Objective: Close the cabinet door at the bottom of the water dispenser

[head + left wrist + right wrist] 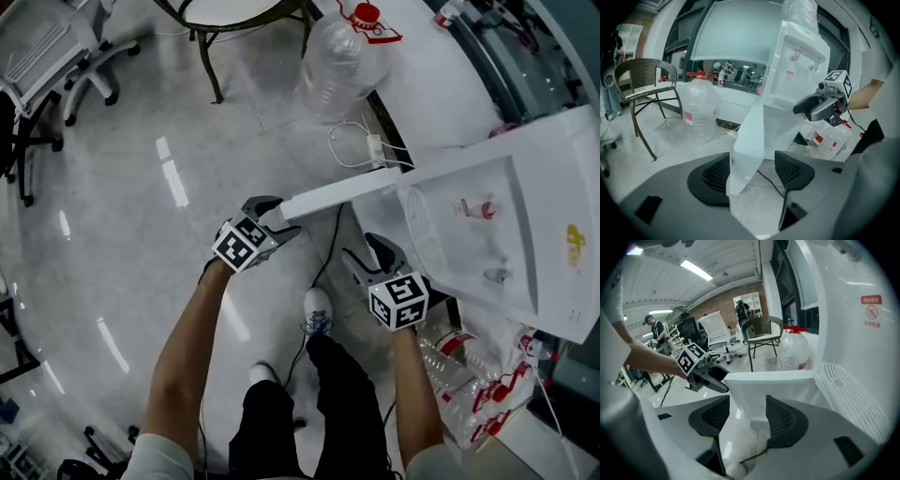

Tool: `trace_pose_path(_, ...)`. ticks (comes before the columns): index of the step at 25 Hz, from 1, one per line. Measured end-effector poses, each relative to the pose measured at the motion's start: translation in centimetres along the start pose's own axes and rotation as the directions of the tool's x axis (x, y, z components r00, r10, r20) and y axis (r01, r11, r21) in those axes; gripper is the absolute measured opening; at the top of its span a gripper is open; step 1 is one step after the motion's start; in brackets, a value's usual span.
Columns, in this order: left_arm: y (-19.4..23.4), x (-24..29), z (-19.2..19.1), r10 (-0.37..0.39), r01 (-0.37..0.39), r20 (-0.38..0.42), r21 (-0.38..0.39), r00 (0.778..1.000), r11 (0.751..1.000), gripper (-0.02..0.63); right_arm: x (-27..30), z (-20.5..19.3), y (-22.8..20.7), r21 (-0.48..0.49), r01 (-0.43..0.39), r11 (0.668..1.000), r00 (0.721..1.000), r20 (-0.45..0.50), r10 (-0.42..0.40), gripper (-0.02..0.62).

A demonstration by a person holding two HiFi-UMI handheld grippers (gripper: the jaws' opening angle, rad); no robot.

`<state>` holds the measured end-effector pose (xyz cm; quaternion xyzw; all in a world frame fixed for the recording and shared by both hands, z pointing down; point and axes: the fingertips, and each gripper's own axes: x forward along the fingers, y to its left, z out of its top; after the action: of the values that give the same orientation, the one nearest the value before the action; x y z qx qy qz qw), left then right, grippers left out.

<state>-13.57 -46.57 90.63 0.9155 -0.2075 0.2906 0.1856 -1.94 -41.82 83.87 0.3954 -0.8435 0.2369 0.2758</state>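
Head view: left hand-held gripper (pixel 275 217) and right hand-held gripper (pixel 367 253), jaws spread, beside the open cabinet door (pixel 342 190).

Bright, even light is cast from ceiling strips (pixel 696 270); streaked glare is carried on the glossy floor (pixel 173 183), and the white water dispenser (pixel 862 348) is nearly washed out. Both gripper views are bowed by fisheye and blackened at the corners.
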Motion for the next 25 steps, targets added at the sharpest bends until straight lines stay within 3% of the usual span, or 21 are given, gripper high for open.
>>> trace_pose_path(2,-0.1,0.2,-0.1,0.009,-0.009,-0.013,-0.004,1.000,1.000,0.299,-0.5,-0.2,0.0,0.069,-0.003,0.998,1.000,0.025,0.001,0.258)
trace_pose_path(5,-0.2,0.1,-0.3,0.030,-0.030,-0.003,-0.030,1.000,0.999,0.222,-1.5,-0.6,0.1,0.113,0.013,0.994,0.999,0.045,-0.018,0.258)
trace_pose_path(11,-3.5,0.0,-1.0,0.034,-0.034,-0.020,-0.024,0.999,0.999,0.211,-4.9,-2.4,0.5,0.154,0.056,0.986,0.994,0.087,-0.070,0.258)
trace_pose_path(16,-6.9,0.4,-1.5,0.077,-0.075,0.011,-0.136,0.997,0.988,0.213,-9.9,-5.4,1.6,0.183,0.124,0.975,0.985,0.094,-0.143,0.258)
trace_pose_path(21,-10.4,1.9,-1.8,0.115,-0.106,0.039,-0.185,0.993,0.977,0.223,-16.1,-10.1,1.6,0.241,0.208,0.948,0.967,0.094,-0.236,0.258)
trace_pose_path(25,-14.4,3.4,-1.6,0.133,-0.112,0.071,-0.246,0.989,0.963,0.235,-19.7,-14.3,0.4,0.288,0.227,0.930,0.959,0.098,-0.265,0.258)
